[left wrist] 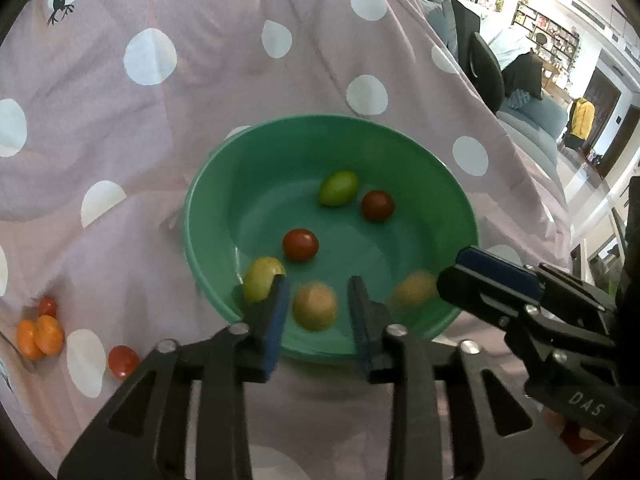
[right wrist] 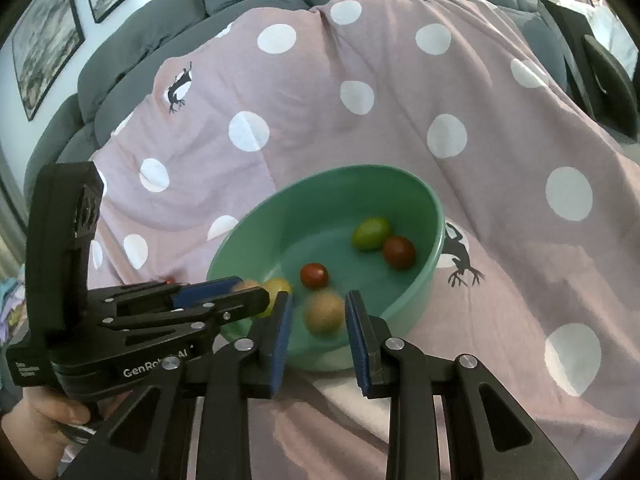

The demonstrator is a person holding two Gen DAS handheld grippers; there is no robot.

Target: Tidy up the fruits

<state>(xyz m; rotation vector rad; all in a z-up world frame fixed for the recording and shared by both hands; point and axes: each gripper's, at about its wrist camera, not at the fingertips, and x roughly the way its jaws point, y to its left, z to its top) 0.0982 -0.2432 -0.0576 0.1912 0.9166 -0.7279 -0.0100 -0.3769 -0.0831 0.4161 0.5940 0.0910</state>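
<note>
A green bowl [left wrist: 448, 184] [right wrist: 424, 196] sits on a pink dotted cloth. In it lie a green tomato [left wrist: 338, 188] [right wrist: 371, 233], two red tomatoes [left wrist: 300, 244] [left wrist: 377, 206], a yellow-green one [left wrist: 261, 282] and two blurred tan fruits [left wrist: 315, 307] [left wrist: 415, 289]. My left gripper [left wrist: 320, 300] is open over the bowl's near rim, a blurred tan fruit between its fingers, free of both pads. My right gripper [right wrist: 318, 314] is open above the near rim, a blurred tan fruit [right wrist: 324, 314] in its gap, also untouched.
On the cloth left of the bowl lie two orange fruits [left wrist: 39, 336] and two red tomatoes [left wrist: 123, 361] [left wrist: 47, 306]. A grey sofa [right wrist: 160, 12] backs the cloth. Each gripper shows in the other's view, the right one [left wrist: 496, 280], the left one [right wrist: 216, 298].
</note>
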